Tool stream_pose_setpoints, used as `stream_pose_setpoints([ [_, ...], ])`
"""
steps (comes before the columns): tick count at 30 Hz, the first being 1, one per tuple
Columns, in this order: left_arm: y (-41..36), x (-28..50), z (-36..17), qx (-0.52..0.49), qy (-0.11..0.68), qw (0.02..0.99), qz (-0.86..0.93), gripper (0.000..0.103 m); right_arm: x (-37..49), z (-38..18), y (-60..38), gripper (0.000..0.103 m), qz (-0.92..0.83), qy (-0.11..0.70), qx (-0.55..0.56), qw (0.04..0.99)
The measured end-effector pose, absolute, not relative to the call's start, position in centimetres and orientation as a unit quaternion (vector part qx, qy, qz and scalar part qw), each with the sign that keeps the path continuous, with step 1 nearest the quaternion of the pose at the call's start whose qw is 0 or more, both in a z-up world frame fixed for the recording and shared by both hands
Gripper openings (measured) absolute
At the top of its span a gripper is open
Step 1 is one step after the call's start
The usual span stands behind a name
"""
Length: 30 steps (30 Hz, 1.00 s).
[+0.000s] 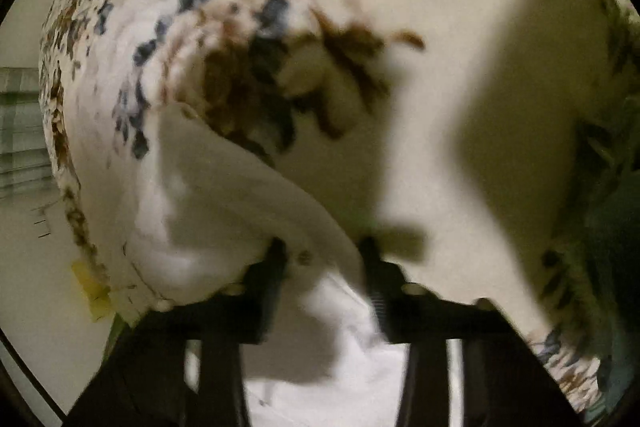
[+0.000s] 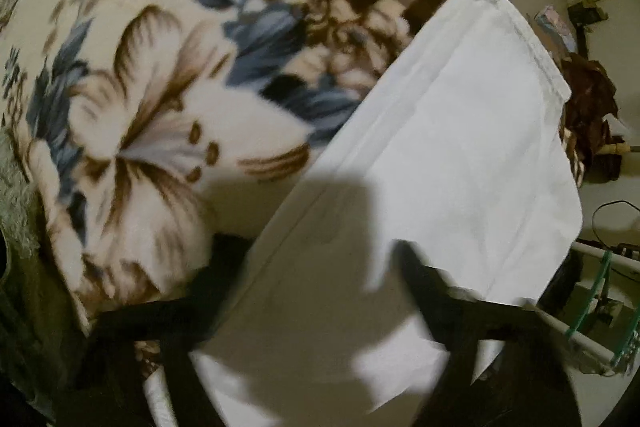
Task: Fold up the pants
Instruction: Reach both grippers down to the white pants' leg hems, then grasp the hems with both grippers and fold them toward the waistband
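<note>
Bed: the fleecy floral cream, blue and brown blanket (image 2: 132, 131) underlies everything.
Pants: the white cotton pants (image 2: 460, 155) lie flat across it.
Left claw (image 1: 322, 255): clamped on a raised white fold.
Right claw (image 2: 320, 267): jaws spread, straddling the cloth, gripping nothing.
Risk: thin fabric could slip out; blanket pile may snag.

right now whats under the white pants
The white cloth pants lie on a floral fleece blanket with a brown checked border. The blanket's pattern beneath the pants is hidden, as is whatever lies beneath the blanket.
</note>
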<state>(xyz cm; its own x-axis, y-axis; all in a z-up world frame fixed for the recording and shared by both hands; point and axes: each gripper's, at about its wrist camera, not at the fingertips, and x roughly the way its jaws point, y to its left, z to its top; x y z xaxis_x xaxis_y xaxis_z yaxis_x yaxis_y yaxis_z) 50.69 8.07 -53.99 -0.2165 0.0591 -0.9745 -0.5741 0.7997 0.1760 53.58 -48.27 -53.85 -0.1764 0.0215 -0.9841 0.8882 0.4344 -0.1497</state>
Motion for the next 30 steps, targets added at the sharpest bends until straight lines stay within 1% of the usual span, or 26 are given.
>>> stream_pose_setpoints([
  [1,8.2,50.4,-53.4,-0.182,0.728,0.609,0.257,0.022,53.3,-53.6,-48.3,0.027,-0.400,0.649,0.349,0.545],
  [2,8.2,50.1,-52.8,-0.186,0.721,0.619,0.250,0.019,53.1,-53.2,-48.5,0.010,-0.397,0.646,0.346,0.552],
  [3,8.2,49.7,-52.0,-0.189,0.713,0.630,0.243,0.018,53.0,-52.6,-48.5,0.007,-0.395,0.643,0.340,0.561],
  [6,8.4,48.2,-49.2,-0.194,0.691,0.660,0.222,0.016,52.9,-50.4,-48.1,0.005,-0.380,0.631,0.330,0.590],
  [10,9.0,44.4,-44.5,-0.196,0.663,0.696,0.196,0.015,50.2,-46.3,-47.9,0.004,-0.351,0.612,0.347,0.618],
  [12,8.8,42.3,-42.5,-0.199,0.649,0.710,0.188,0.015,47.9,-44.3,-48.0,0.004,-0.336,0.603,0.360,0.627],
  [15,10.2,36.5,-40.2,-0.215,0.632,0.723,0.179,0.015,42.8,-41.6,-48.2,0.004,-0.316,0.597,0.370,0.638],
  [18,11.0,31.1,-39.5,-0.222,0.624,0.727,0.181,0.015,36.2,-40.3,-48.0,0.004,-0.302,0.599,0.367,0.644],
  [22,11.9,24.2,-41.3,-0.219,0.629,0.720,0.194,0.015,28.8,-41.1,-47.0,0.004,-0.287,0.609,0.358,0.647],
  [25,12.5,20.3,-44.2,-0.217,0.640,0.707,0.208,0.015,24.2,-43.4,-46.3,0.004,-0.283,0.620,0.356,0.639],
  [30,12.9,16.7,-50.7,-0.209,0.658,0.688,0.223,0.017,19.8,-47.8,-45.8,0.004,-0.277,0.636,0.340,0.635],
])
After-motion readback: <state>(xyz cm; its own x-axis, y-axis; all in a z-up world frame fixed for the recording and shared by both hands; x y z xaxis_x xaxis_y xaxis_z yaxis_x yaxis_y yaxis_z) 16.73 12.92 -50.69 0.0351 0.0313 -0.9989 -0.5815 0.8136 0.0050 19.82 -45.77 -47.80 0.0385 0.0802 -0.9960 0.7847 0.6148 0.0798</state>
